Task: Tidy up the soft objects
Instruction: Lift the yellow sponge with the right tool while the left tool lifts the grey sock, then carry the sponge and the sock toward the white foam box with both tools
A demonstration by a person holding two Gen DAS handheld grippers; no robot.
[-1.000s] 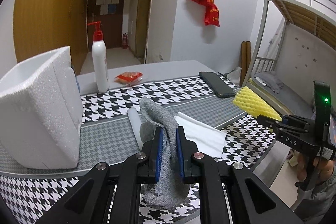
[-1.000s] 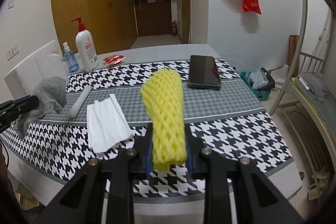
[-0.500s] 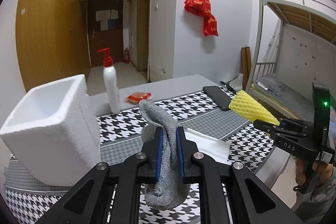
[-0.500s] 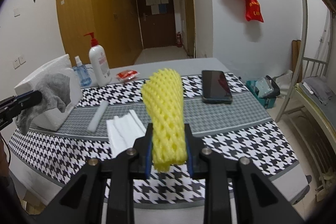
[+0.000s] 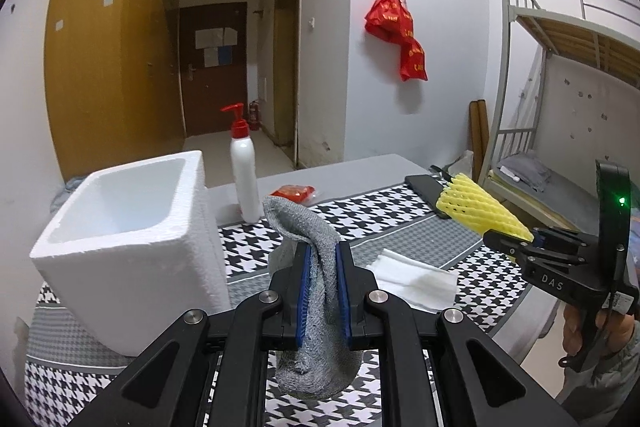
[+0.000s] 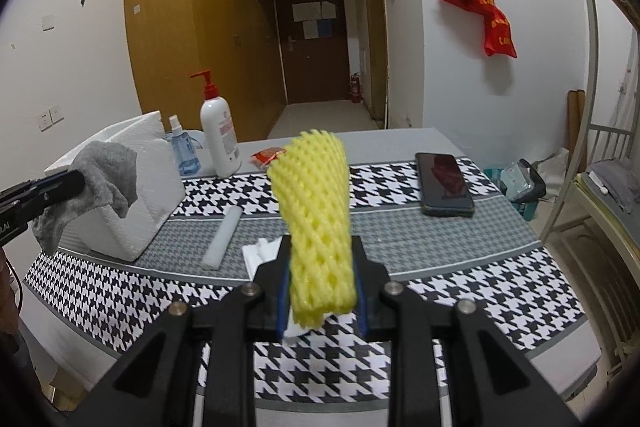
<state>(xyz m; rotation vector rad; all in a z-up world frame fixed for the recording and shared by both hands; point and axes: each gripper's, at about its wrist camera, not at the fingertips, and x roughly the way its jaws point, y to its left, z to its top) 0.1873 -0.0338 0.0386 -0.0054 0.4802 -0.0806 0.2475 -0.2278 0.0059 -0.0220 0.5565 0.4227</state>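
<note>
Nearest up, the left gripper [image 5: 323, 291] is clamped tight on a grey sock [image 5: 316, 307], which hangs above the near edge of the table [image 6: 460, 307], its blue pads squeezing the knit so the toe droops below and the cuff flops over the top. The right gripper [image 6: 322, 297] is pinched around a yellow foam net sleeve [image 6: 316, 223], jaws only partly closed because the sleeve fills the gap; it's held up over the near middle of the table, and the letters "DAS" show on the gripper's side in the left view.

Just past the sock on the left sits a white foam box [image 5: 132, 239], open top, right beside the sock's path. On the houndstooth cloth between the two grippers there's a folded white tissue [image 5: 412, 279] and a white foam stick [image 6: 222, 239] lying flat. Farther right, a black phone [image 6: 444, 185] lies face up. At the far edge stand a pump bottle [image 6: 218, 131] with a red top, label too small to read, a little blue spray bottle [image 6: 186, 151] and a red packet [image 6: 268, 157]. On the far wall hang red bags [image 6: 476, 11] with yellow lettering that's not legible.
</note>
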